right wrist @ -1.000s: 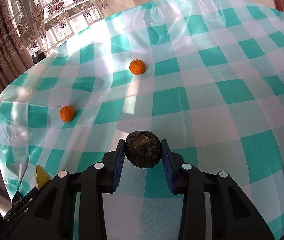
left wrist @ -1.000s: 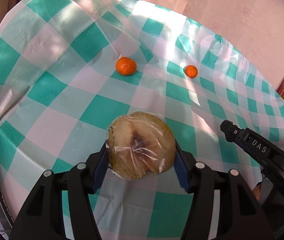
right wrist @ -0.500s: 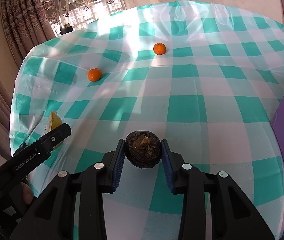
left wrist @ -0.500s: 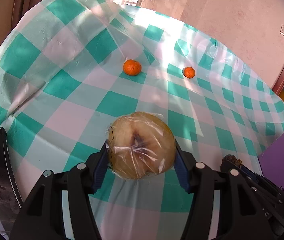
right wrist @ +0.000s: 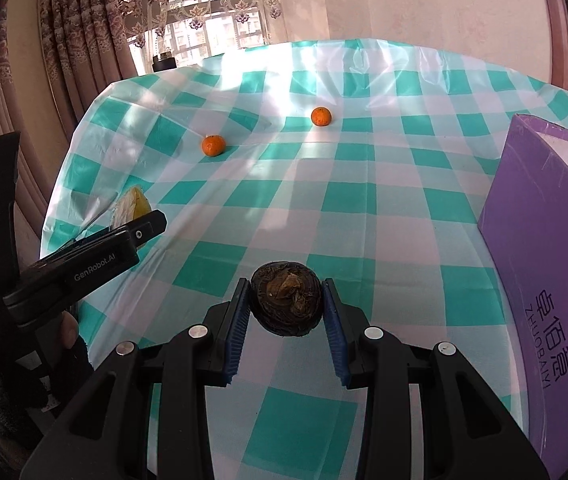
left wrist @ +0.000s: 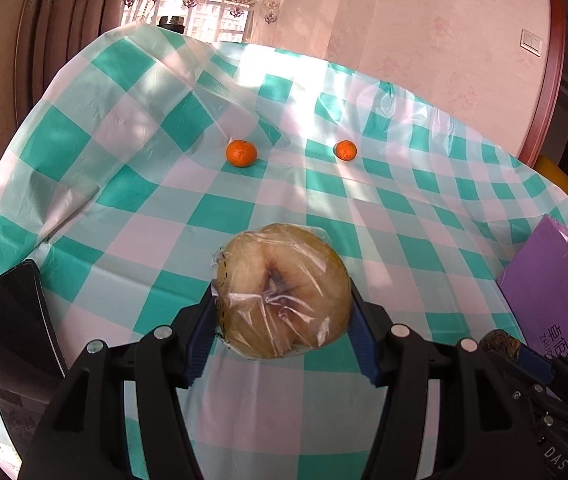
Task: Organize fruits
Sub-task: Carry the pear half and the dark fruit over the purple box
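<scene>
Sunlit lace-curtained window [right wrist: 203, 20], pink wall [left wrist: 424, 32] and brown drapes [right wrist: 83, 40] behind checked tablecloth [left wrist: 223, 212].

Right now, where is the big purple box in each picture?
Left wrist view: the purple box sits at the right edge, just beyond the right gripper.
Right wrist view: the box fills the right side, right of the dark fruit.
Shared landmark: the two oranges, one left of the other.
</scene>
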{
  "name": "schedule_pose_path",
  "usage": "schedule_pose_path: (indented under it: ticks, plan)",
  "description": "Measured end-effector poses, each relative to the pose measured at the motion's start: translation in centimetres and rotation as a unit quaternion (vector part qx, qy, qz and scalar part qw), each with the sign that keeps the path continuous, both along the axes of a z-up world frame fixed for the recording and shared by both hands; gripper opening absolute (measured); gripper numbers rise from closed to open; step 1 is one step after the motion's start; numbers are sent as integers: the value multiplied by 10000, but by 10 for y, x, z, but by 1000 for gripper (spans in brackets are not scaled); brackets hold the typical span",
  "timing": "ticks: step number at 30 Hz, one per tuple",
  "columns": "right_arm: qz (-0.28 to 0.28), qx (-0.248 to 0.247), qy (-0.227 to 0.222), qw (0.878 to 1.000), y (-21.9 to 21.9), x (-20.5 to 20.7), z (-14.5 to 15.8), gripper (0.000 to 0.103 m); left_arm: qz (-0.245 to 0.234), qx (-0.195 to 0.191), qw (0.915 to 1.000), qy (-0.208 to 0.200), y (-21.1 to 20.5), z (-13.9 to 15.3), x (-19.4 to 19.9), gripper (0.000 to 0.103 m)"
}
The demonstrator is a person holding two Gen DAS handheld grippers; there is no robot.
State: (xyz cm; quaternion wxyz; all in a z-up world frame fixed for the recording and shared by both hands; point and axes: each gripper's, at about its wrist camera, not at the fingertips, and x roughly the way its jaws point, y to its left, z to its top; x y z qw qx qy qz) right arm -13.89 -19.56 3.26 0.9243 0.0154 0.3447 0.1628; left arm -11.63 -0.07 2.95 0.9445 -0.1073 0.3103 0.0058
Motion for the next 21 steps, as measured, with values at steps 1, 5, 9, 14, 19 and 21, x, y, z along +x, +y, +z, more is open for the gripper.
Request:
schedule_pose_path:
  ticks: [1,5,9,14,19,21]
  plan:
    - [-29,35,-58,10000,-5,-5,5,36,-67,35,10000,-39,-5,2,-2,59]
    - [-131,176,-366,9991,-23,-27,25,36,-422,130,9989,-162,-29,16,-11,59]
    - [-274,325,-662,9969,-43,-46,47,37,-853,153,9959,-278,-58,39,-20,59]
    - [-694,174,-1037,9920,-72,-64,72,37,-1565,350,9855,-549,-107,74,-33,59]
    - [-1375,65,-1088,9845,-111,-71,80,37,-2138,399,9734,-726,-153,100,-42,59]
    - [-1649,-11,-1114,9800,-125,-73,81,37,-2267,436,9697,-805,-169,108,-42,59]
